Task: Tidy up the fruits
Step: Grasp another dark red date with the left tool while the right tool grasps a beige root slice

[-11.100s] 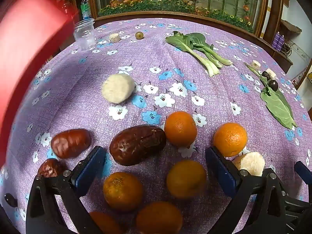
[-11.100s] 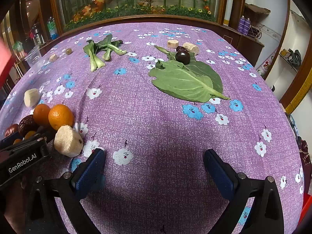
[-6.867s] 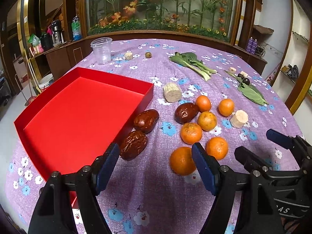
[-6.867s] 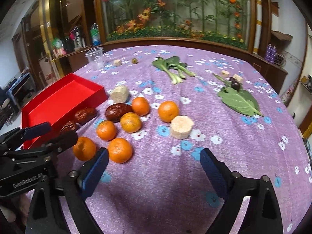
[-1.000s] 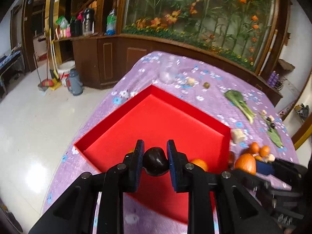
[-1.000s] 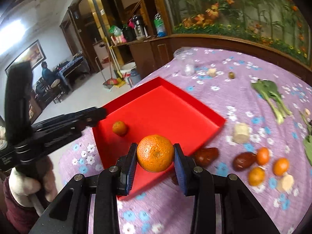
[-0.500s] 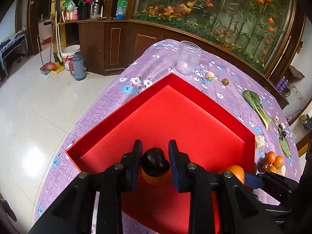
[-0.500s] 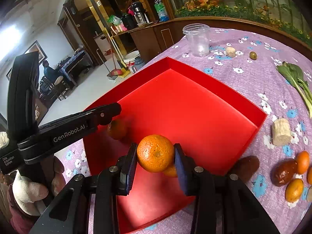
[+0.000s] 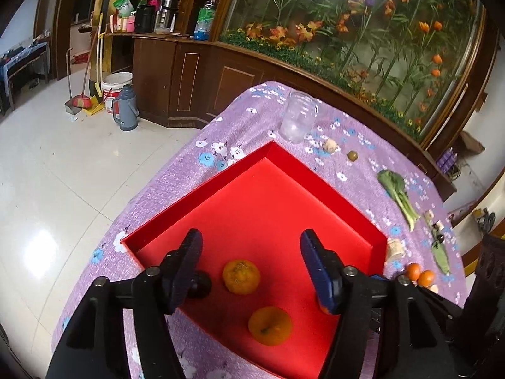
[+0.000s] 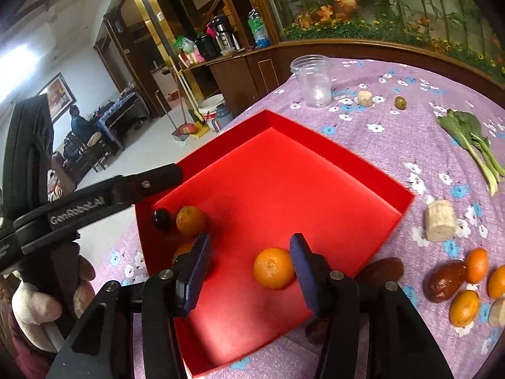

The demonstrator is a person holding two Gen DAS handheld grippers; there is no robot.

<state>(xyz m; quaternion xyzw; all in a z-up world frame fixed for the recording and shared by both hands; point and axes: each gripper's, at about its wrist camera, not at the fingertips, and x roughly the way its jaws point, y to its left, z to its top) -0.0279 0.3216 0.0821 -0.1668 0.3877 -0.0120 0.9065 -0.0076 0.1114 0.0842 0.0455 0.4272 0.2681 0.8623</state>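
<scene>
- Half a second ago each gripper clamped a fruit; now both have let go, and the dark plum (image 9: pixel 199 284) and the released orange (image 10: pixel 274 268) lie on the floor of the red tray (image 9: pixel 315 186).
- The left gripper (image 9: pixel 251 263) hangs over the tray's near end with its blue pads spread wide and nothing between them; the plum sits just behind its left finger (image 9: pixel 186 263), whether touching cannot be told.
- Between its fingers, lower down, lie a rough-skinned orange (image 9: pixel 241 276) and a smoother orange (image 9: pixel 270 325), slightly apart.
- The right gripper (image 10: pixel 249 271) is likewise wide and empty; the released orange rests just beside its right finger (image 10: pixel 304 271).
- Farther along the purple flowered tablecloth (image 10: pixel 394 126), outside the tray, wait brown dates (image 10: pixel 443 281) and three more oranges (image 10: pixel 464 308).
- Beyond them stand a corn piece (image 10: pixel 439 224), greens (image 10: pixel 470 142) and a clear plastic cup (image 10: pixel 312 80).
</scene>
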